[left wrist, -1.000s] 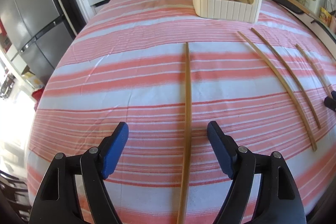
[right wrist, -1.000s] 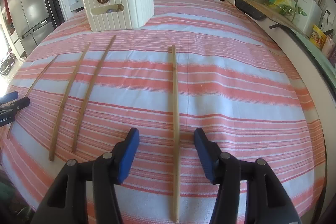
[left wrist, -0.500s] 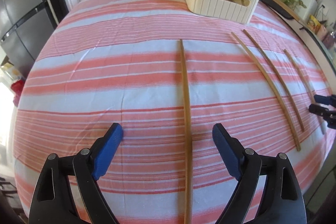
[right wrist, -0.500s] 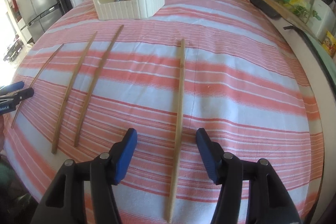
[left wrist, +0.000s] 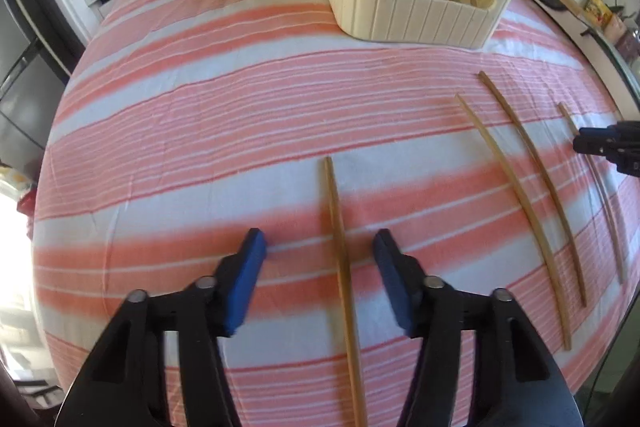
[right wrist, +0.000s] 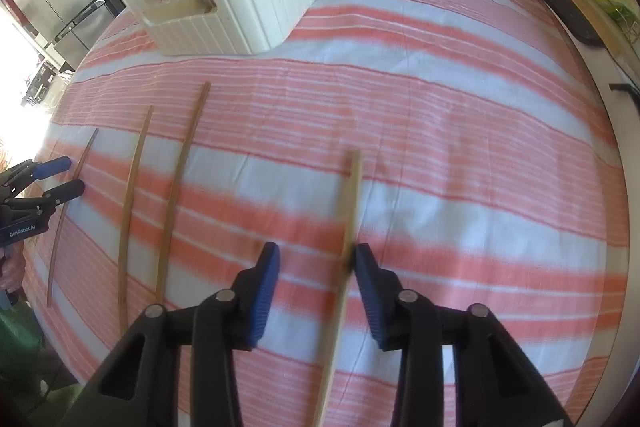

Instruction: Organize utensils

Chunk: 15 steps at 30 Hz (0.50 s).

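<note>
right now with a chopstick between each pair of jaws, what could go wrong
1. In the right gripper the chopstick lies against one pad with a gap on the other side; jaws that have just been closing may roll or flick it.
2. The left gripper straddles its chopstick without touching; flat on the striped cloth, it may slip.
3. The pair of chopsticks alongside could get knocked.
</note>
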### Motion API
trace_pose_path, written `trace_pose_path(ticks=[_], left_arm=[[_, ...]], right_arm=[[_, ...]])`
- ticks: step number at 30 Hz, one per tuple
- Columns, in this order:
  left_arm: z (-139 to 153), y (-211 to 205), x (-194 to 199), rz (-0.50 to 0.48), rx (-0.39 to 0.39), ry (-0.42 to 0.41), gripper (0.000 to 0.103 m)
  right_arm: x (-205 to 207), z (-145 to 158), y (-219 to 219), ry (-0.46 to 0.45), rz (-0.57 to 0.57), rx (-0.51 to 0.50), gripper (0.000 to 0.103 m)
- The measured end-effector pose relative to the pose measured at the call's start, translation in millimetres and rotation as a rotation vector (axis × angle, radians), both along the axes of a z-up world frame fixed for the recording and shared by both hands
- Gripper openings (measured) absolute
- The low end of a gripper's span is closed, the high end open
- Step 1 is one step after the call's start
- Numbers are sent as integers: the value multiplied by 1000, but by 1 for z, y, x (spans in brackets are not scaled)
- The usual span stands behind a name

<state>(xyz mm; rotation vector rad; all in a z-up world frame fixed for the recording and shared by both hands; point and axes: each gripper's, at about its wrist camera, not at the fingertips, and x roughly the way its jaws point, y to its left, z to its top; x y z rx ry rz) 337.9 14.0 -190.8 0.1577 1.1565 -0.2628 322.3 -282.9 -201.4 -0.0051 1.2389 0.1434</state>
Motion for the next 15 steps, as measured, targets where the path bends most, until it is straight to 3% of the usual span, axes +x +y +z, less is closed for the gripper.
trace_pose_path(ticks=[1, 2, 6, 15], left_arm=[[2, 0, 3, 4, 4, -4, 22], [3, -1, 6, 11, 16, -7, 5], [16, 8, -1, 29, -64, -51, 5], [120, 34, -82, 73, -270, -385, 5]], right_arm=[[7, 0, 2, -3, 4, -15, 8], [12, -1, 2, -5, 2, -13, 7], [12, 10, 1, -64, -28, 17, 7], [-68, 116, 2, -429, 4, 121, 7]])
